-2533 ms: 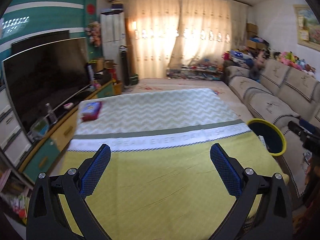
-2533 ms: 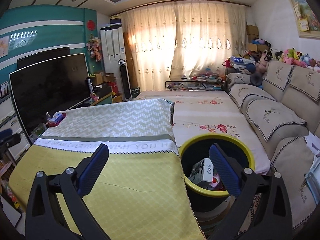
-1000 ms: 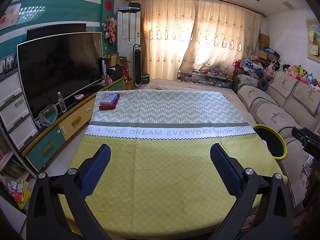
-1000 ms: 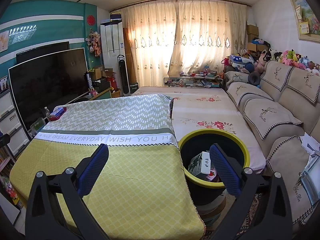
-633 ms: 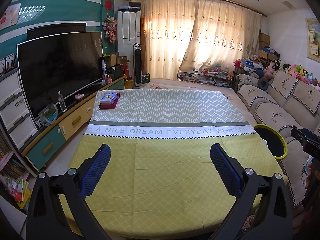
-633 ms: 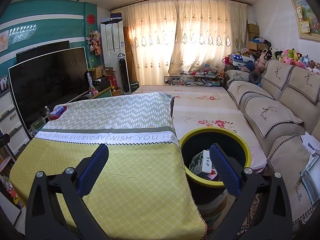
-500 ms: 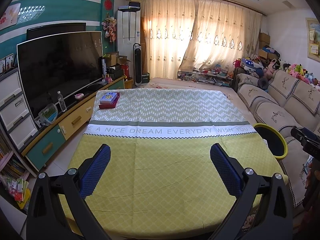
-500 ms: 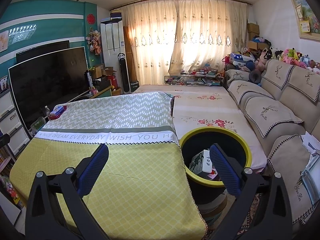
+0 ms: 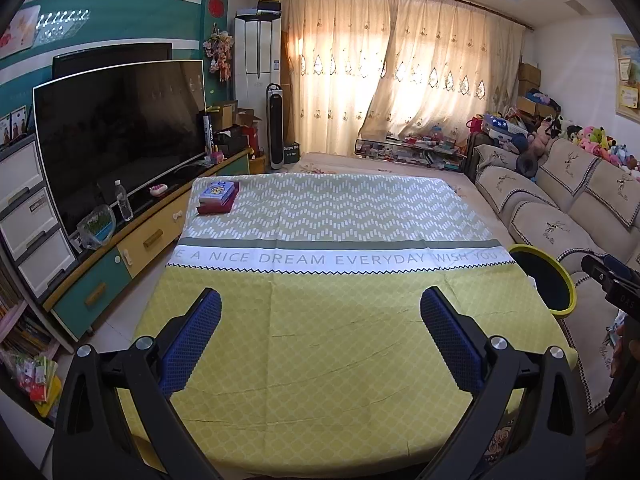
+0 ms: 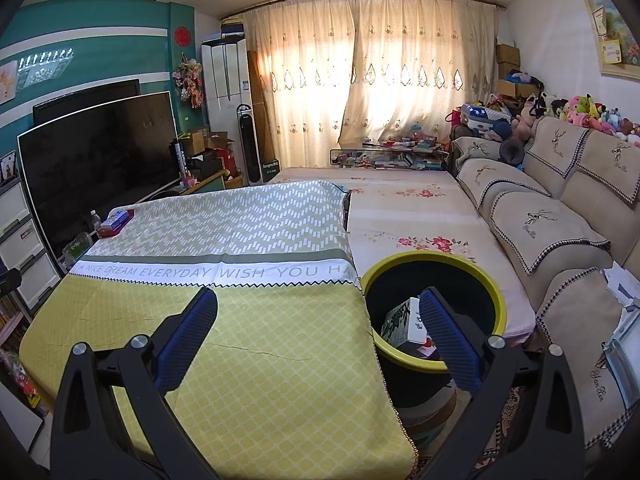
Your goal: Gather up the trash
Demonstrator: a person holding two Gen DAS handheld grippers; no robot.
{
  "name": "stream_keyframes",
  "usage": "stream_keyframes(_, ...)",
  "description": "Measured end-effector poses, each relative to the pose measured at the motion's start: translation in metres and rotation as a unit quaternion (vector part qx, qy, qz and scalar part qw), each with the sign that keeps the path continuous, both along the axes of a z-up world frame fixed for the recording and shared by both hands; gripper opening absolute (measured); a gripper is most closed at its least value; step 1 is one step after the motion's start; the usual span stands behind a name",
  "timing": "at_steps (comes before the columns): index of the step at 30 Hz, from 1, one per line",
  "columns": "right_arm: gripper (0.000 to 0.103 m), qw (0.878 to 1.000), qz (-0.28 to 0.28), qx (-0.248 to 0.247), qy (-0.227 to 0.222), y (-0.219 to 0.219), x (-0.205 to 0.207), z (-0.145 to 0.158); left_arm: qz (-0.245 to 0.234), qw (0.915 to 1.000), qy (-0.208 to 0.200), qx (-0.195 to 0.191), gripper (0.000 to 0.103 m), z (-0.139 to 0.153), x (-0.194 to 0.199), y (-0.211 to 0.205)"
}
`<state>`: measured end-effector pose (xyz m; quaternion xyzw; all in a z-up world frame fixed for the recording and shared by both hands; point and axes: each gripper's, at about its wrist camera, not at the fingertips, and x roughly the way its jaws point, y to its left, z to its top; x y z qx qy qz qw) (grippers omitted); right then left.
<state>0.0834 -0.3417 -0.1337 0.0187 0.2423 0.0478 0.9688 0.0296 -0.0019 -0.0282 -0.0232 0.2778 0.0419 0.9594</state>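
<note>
Yellow-clothed bench (image 9: 340,340) bare of trash; both tongs (image 9: 320,336) (image 10: 318,330) wide open, empty; risk: far books (image 9: 218,197) binned (image 10: 434,312) mistakenly.

Landmark: table (image 9: 320,332) under a yellow and chevron cloth
Left of table: curved TV (image 9: 116,128) on a teal and yellow cabinet (image 9: 132,248), against a teal wall (image 9: 120,12)
Beyond table: cream curtains (image 9: 400,76), sunlit from behind; white tall unit (image 9: 256,76) at their left
Right of table: beige sofa (image 10: 560,216), plush toys (image 10: 588,114) along its back
Ceiling: white, stepped
</note>
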Motion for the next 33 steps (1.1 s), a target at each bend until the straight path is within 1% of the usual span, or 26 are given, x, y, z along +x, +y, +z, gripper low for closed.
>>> stream_keyframes(33, 0.096, 1.0, 0.001, 0.001, 0.003, 0.002, 0.0012, -0.0025, -0.002, 1.0, 0.003, 0.003, 0.098, -0.0044, 0.001, -0.0033)
